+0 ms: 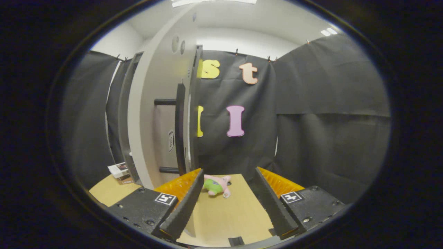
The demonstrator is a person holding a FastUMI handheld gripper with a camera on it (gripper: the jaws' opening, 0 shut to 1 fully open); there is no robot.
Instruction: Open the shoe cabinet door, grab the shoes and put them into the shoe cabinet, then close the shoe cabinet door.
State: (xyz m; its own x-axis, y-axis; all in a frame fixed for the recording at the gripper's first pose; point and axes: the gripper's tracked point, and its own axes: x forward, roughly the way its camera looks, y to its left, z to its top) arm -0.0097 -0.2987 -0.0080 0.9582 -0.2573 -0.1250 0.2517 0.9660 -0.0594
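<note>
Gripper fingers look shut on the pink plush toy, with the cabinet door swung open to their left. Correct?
Not quite. In the gripper view the gripper is open and holds nothing; the pink plush toy lies on the table just ahead of the fingers. The cabinet door is indeed open at left.

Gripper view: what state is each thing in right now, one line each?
Tongs: open, holding nothing.
Cabinet door: swung open, seen nearly edge-on, just ahead on the left.
Door handle: untouched, upright black bar on the door.
Plush toy: lying on the table, beyond the fingertips, not gripped.
Small box: resting on the table beside the cabinet's foot.
</note>
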